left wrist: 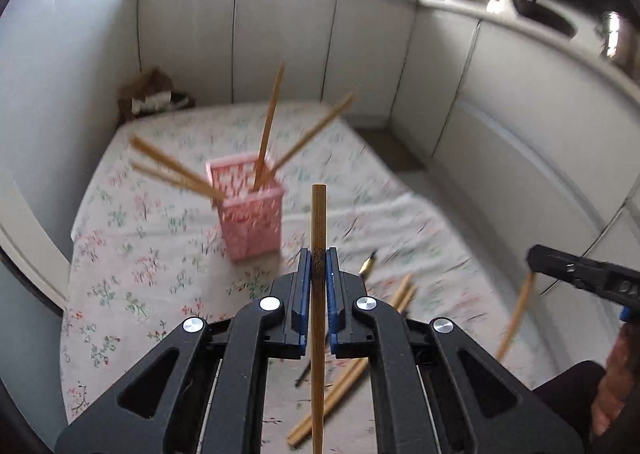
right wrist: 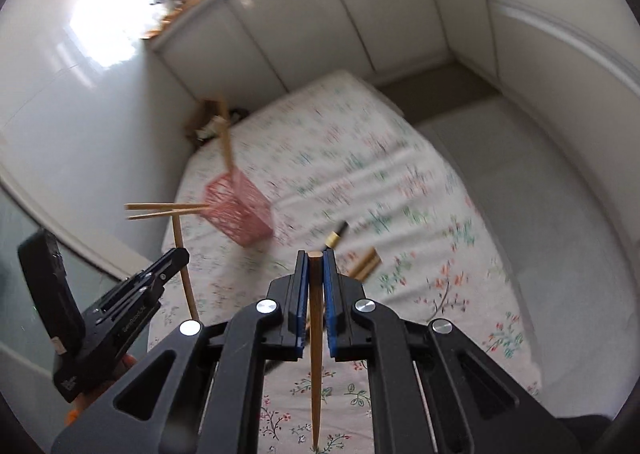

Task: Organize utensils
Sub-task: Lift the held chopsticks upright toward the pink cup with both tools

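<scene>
A pink slotted basket (left wrist: 250, 214) stands on the floral cloth and holds several wooden chopsticks that lean outward. It also shows in the right wrist view (right wrist: 236, 212). My left gripper (left wrist: 319, 254) is shut on a wooden chopstick (left wrist: 319, 222), held above the cloth, near and right of the basket. My right gripper (right wrist: 316, 254) is shut on another wooden chopstick (right wrist: 316, 334), held above the cloth. The right gripper shows at the right edge of the left wrist view (left wrist: 532, 260), with its chopstick hanging down. The left gripper shows at lower left in the right wrist view (right wrist: 176, 254).
Loose chopsticks (left wrist: 348, 378) and a dark pen-like item (left wrist: 369, 264) lie on the floral cloth (left wrist: 160, 254) under the grippers. White cabinet doors (left wrist: 280, 42) stand behind the table. A brown bag (left wrist: 150, 94) sits at the far left corner.
</scene>
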`<state>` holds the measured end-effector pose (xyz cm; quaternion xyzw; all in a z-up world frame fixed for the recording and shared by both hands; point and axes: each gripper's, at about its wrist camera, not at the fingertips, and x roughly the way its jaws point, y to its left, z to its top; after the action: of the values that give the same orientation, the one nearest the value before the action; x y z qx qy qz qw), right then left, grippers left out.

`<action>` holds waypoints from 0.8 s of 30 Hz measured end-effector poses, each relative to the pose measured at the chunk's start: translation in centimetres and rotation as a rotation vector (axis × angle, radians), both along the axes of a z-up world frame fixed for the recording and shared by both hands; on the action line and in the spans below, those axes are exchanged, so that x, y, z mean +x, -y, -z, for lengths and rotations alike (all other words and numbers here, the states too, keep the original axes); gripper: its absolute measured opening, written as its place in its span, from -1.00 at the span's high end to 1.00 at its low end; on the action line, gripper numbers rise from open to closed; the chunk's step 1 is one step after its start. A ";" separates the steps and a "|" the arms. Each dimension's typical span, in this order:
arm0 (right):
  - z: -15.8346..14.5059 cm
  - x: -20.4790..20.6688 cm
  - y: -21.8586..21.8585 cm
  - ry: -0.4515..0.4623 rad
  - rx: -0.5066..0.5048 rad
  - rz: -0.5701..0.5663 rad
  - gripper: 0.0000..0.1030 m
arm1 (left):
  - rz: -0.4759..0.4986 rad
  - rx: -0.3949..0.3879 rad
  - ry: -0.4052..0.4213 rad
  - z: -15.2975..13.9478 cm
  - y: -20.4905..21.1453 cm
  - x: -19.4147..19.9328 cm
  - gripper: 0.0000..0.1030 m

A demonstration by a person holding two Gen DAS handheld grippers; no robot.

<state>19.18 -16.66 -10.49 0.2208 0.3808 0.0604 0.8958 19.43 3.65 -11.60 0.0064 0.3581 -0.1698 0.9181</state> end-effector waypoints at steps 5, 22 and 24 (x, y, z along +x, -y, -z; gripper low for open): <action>-4.1 -1.4 -0.8 0.104 -0.031 -0.046 0.85 | 0.022 0.000 0.086 -3.9 1.0 -2.5 0.88; -11.9 -0.6 -1.0 0.258 -0.036 -0.077 0.85 | -0.154 -0.138 0.396 -13.1 -0.9 -3.0 0.88; -12.1 -0.6 -0.9 0.271 -0.042 -0.075 0.85 | -0.179 -0.157 0.419 -13.9 -1.2 -1.7 0.88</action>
<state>18.57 -15.73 1.66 0.1776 0.2656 0.1154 0.9405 17.75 4.88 2.32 -0.0619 0.1445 -0.1100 0.9814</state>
